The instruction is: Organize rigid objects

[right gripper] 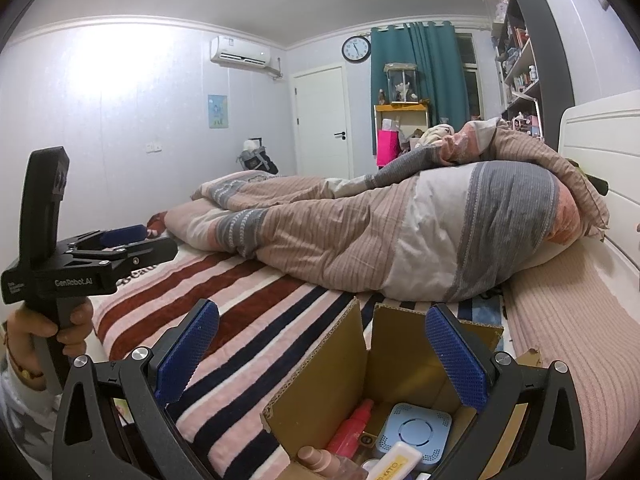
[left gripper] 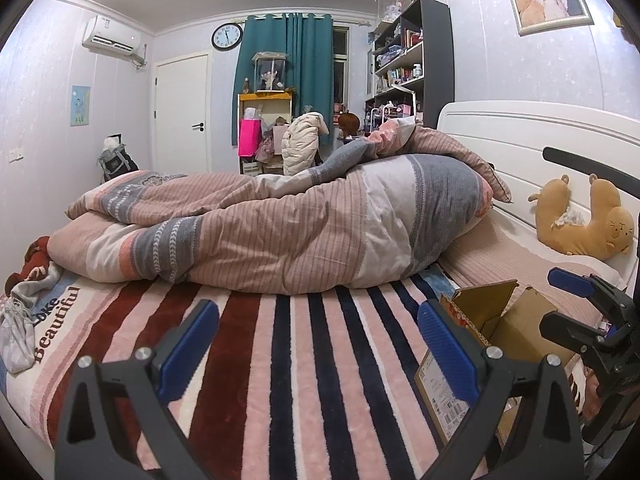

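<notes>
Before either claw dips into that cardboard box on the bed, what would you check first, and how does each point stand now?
1. Right claw open: ok.
2. Left claw open, holding nothing: ok.
3. Cardboard box flaps open: ok.
4. Right claw above the box opening: ok.
5. Contents visible, including red bottle and light blue square device: ok.
6. Box steady on the striped blanket: cannot tell.
</notes>
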The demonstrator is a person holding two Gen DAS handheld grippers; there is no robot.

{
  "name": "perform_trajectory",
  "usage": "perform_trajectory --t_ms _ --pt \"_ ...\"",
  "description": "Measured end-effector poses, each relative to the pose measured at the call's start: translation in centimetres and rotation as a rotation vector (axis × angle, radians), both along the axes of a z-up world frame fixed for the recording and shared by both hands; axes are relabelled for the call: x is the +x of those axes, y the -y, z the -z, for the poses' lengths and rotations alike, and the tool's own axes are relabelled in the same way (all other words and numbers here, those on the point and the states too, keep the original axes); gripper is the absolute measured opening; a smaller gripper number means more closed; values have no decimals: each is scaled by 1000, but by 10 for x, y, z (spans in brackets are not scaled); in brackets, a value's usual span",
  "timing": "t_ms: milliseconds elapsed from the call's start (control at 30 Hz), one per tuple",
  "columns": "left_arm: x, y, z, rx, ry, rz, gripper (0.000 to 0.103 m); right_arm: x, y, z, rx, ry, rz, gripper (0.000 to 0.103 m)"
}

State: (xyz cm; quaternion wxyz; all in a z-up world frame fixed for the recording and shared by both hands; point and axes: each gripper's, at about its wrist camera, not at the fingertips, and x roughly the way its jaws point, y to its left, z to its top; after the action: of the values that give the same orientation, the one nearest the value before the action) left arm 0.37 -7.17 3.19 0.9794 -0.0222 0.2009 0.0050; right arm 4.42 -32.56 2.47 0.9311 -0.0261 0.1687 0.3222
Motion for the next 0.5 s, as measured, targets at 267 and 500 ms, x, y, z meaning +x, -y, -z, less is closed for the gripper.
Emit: perform_trajectory --t_ms 267,500 --pt "-1 0 -1 3 0 -3 99 0 1 0 0 -1 0 103" --pt "-1 1 -1 2 1 -2 99 0 0 -1 0 -1 0 103"
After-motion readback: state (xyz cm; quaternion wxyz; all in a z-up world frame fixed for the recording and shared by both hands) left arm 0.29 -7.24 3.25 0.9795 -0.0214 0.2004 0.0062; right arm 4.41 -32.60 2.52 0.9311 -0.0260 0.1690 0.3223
